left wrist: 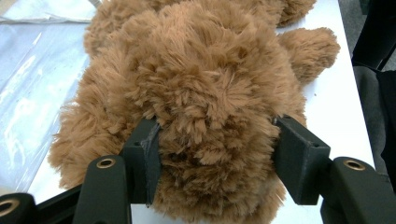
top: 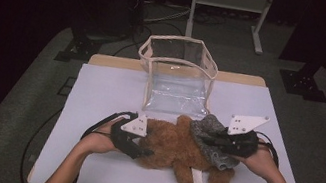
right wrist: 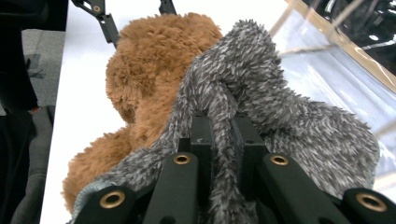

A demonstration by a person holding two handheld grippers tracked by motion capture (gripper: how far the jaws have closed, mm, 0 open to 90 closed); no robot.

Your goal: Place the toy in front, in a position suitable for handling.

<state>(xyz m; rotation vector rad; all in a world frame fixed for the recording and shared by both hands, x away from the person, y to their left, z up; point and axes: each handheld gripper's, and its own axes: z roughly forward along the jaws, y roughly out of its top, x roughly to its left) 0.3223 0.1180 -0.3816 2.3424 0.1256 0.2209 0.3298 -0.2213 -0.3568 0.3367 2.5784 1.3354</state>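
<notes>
Left claw (left wrist: pixel 215 149) about half spread, both pads sunk in the brown teddy bear's (top: pixel 174 147) fur, squeezing its fluffy head. Right claw (right wrist: pixel 219 140) clamped tight on a fold of grey fuzzy garment (right wrist: pixel 280 107). Bear lying on the white surface (top: pixel 100 90), near the clear bag (top: pixel 177 73).

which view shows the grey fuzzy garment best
The right gripper view: the grey fuzzy garment is close up, a fold pinched in the right gripper. The high view shows it small, draped on the brown teddy bear. The left gripper view has bear fur.
</notes>
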